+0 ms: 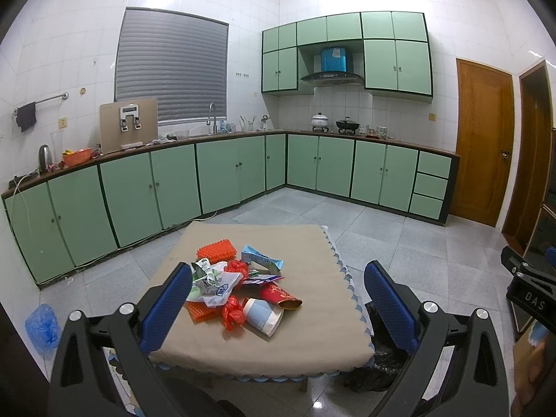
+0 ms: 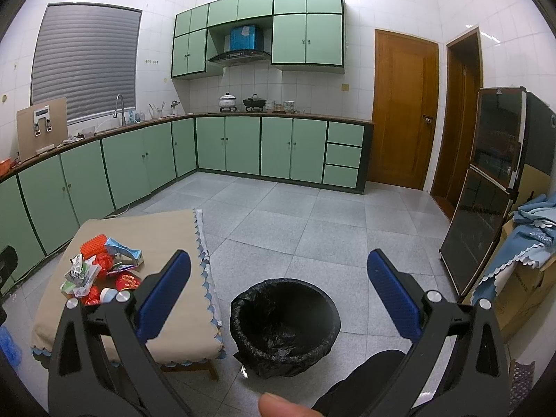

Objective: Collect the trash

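In a kitchen, two hand-held tongs hang in the air, each seen from its own camera, and both are spread wide with nothing between their blue pads. Nearest to the left tongs (image 1: 278, 304) is a heap of trash on a low surface (image 1: 312, 344) draped in a beige cloth. The heap lies straight ahead of and below these tongs, well inside the gap between the pads but not touching either one. At the heap's near edge lies a white paper cup (image 1: 263, 316) on its side, its long axis running from upper left to lower right, with its open mouth turned toward the viewer. Just beyond the cup lies a red paper cup (image 1: 280, 297), also on its side. Left of the white cup sit crumpled red plastic (image 1: 232, 314) and a crumpled white wrapper (image 1: 212, 285). At the heap's far edge lie an orange ridged pad (image 1: 216, 249) and a flattened blue carton (image 1: 261, 259). The right tongs (image 2: 278, 295) hang over a bin lined with a black bag (image 2: 285, 326), which stands on the floor just right of the surface, and the heap (image 2: 100, 274) lies well off to their left. Judging from this, the left tongs are the nearer pair for a first pick, and the white cup is the closest piece.
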A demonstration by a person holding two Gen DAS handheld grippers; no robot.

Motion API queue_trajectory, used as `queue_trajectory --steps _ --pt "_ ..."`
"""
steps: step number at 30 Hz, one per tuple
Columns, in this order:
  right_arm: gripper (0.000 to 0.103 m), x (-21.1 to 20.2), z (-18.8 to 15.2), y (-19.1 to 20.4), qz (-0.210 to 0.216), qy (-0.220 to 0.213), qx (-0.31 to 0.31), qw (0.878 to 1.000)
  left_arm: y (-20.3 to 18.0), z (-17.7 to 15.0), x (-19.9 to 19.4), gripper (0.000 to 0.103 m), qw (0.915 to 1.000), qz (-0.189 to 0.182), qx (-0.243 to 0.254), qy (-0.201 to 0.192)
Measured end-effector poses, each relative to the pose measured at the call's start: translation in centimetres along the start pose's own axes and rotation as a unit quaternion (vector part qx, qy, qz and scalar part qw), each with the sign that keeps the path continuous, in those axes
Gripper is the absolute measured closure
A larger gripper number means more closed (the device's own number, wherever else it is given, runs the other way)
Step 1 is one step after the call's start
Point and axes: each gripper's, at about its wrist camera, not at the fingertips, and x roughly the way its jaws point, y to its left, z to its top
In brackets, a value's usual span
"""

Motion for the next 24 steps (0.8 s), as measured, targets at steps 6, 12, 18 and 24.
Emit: queue_trajectory --steps 6,12,18,24 --pt "0.005 0.0 -0.1 0.1 0.0 0.0 0.0 1.0 0.0 0.0 0.0 0.006 1.0 0.0 0.0 0.0" --pt "0.005 0.1 -0.1 0.1 0.0 0.002 0.0 1.0 0.1 0.0 -0.1 0.006 1.0 0.001 0.0 0.0" --pt "0.005 0.2 -0.2 0.3 0.004 0.004 -0.001 1.0 0.4 0.0 0.3 0.006 1.0 0.005 0.0 0.004" --pt "0.005 1.4 -0.1 1.5 0.051 0.01 -0.021 0.998 2.4 -1.3 0.7 0.006 0.9994 0.033 0.004 0.007"
